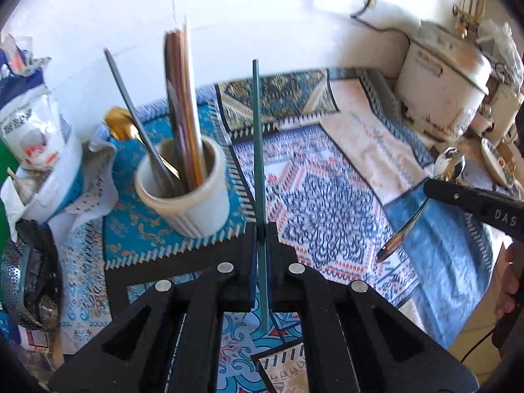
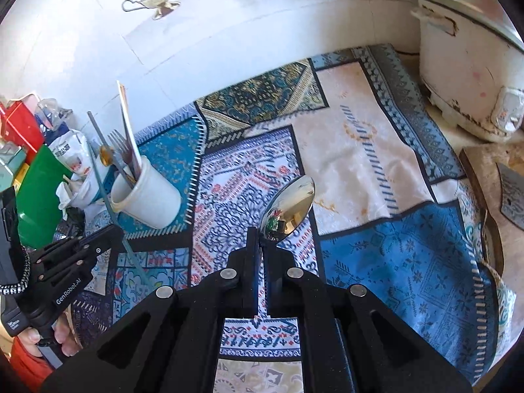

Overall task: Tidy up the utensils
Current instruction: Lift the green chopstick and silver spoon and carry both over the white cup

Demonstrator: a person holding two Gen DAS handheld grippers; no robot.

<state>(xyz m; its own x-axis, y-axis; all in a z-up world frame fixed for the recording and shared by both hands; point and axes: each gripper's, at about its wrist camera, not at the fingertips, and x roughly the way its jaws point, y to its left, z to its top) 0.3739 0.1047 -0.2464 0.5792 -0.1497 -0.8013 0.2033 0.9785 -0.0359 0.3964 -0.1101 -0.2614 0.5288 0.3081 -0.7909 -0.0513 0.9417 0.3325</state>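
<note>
Surface: patterned cloth (image 1: 327, 196) in blue, teal, cream and red patches, spread over a white counter (image 1: 98, 16); it lies flat under both grippers.
Left gripper (image 1: 262, 229): nearest the lens in the left wrist view; jaws pinched together on a thin teal chopstick (image 1: 257, 137). It also shows at the lower left of the right wrist view (image 2: 108, 229).
Teal chopstick: clamped near its lower part; the long end rises straight ahead past the fingertips, the short end sticks out behind the jaws, clear of the cloth.
Right gripper (image 2: 262, 229): jaws closed on the handle of a steel spoon (image 2: 288, 206). From the left wrist view it enters at the right edge (image 1: 432, 186).
Steel spoon: bowl up and forward just beyond the fingertips, polished and reflecting; the handle slants down below the jaws, off the cloth.
Person: fingers (image 2: 65, 340) wrap the left gripper's grip; part of a hand (image 1: 511, 281) shows at the right edge of the left wrist view.
Utensil holder: cream cup (image 1: 183, 196) standing on the teal patch, just left of the chopstick's line; it holds wooden chopsticks (image 1: 183, 104), a grey handle (image 1: 137, 114), a gold spoon (image 1: 119, 124) and a fork (image 2: 119, 144).
Left clutter: crumpled bags (image 1: 36, 124) and a perforated metal strainer (image 1: 19, 281) beside the cup.
Far right: worn white rice cooker (image 2: 468, 75) at the cloth's edge.
</note>
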